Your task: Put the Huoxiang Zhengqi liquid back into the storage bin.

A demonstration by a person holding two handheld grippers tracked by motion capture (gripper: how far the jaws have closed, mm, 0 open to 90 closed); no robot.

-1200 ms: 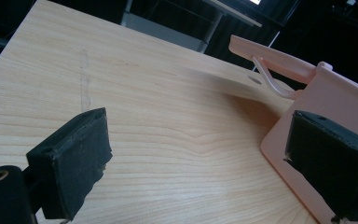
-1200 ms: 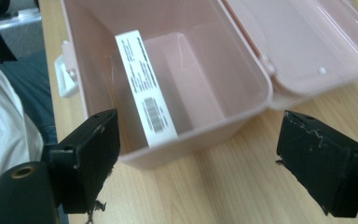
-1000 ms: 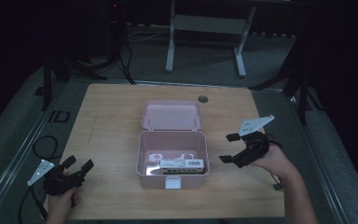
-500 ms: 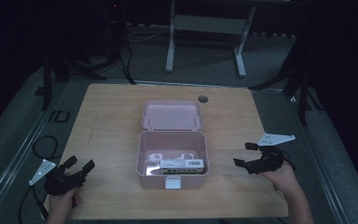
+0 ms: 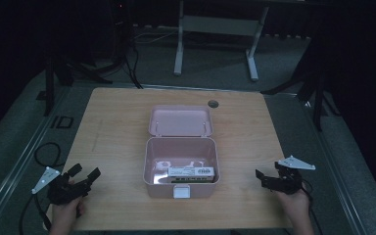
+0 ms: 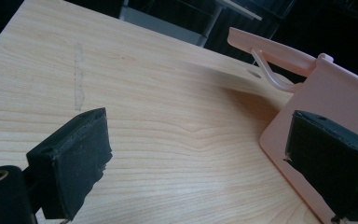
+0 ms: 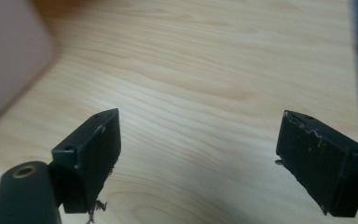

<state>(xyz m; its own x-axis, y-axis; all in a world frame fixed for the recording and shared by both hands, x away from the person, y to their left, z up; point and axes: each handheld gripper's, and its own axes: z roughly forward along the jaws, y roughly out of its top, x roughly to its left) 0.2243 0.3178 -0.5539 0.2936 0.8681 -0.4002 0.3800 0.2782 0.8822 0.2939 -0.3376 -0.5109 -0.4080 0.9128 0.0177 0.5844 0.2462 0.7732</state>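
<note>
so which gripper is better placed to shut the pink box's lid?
Probably neither clearly: left gripper and right gripper both rest open, apart from the open pink plastic box, at similar distances.

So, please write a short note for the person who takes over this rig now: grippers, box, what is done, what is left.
Left gripper: open, holds nothing, low over the table left of the pink box.
Right gripper: open, holds nothing, right of the box.
Box: mid-table, lid folded back, a white packet lying inside.
Done: box open, packet in.
Left, probably: shut the lid.
</note>
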